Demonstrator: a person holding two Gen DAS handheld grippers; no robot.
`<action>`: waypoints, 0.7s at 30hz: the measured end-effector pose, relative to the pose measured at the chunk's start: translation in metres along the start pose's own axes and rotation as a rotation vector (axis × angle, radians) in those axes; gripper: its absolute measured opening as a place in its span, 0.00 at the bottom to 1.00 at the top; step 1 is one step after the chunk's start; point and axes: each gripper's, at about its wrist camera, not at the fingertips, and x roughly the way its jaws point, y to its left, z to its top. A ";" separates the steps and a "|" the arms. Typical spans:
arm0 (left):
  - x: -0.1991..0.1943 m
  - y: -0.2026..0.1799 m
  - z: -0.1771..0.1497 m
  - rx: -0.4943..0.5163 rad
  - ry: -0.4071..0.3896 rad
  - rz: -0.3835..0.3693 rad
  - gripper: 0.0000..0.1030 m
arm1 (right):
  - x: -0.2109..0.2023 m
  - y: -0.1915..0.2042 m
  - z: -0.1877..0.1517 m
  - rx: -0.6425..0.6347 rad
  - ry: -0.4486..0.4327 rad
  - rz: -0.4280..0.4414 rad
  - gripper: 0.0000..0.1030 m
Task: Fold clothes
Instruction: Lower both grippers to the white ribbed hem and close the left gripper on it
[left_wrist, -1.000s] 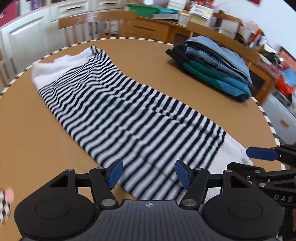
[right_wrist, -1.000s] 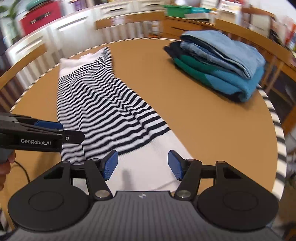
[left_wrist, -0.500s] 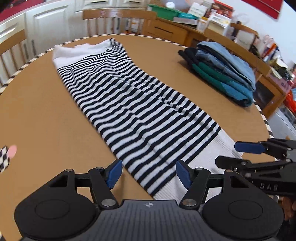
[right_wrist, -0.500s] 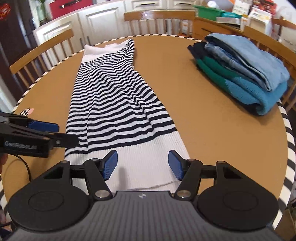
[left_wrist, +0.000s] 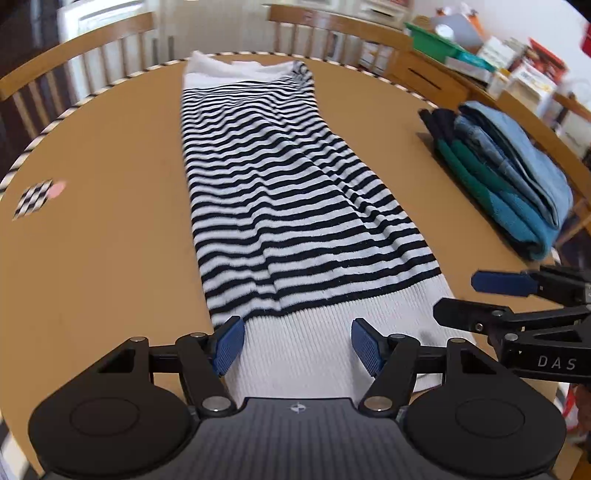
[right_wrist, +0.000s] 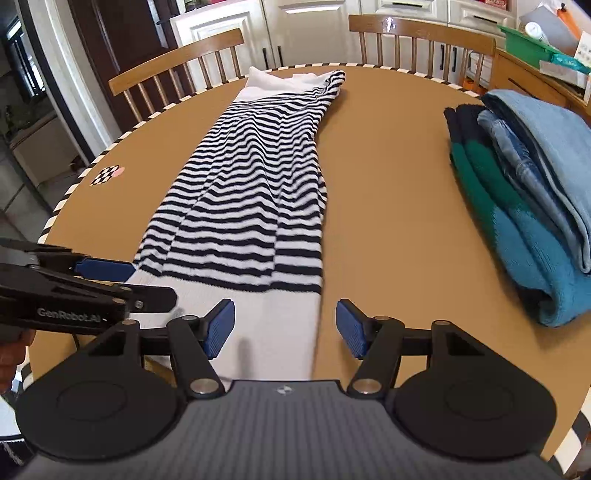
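Both the left gripper (left_wrist: 297, 345) and the right gripper (right_wrist: 285, 328) hang with jaws apart and empty over the white hem of the striped sweater (left_wrist: 280, 206), which lies lengthwise on the round table (left_wrist: 110, 240). A stack of folded clothes (right_wrist: 524, 192) sits apart at the right.

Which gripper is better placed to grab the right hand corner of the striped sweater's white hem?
Right. The right gripper is open with the white hem's right edge between its fingers. The left gripper is also open but sits over the hem's left part on the striped sweater.
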 end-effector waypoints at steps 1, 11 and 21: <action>-0.002 0.000 -0.003 -0.016 -0.002 0.010 0.65 | -0.002 -0.003 -0.001 -0.004 0.004 0.009 0.61; -0.018 0.018 -0.029 -0.146 -0.018 0.065 0.65 | -0.005 -0.020 -0.016 0.023 0.039 0.048 0.53; -0.022 0.033 -0.035 -0.180 -0.029 0.012 0.61 | 0.002 -0.011 -0.026 0.076 0.055 0.074 0.52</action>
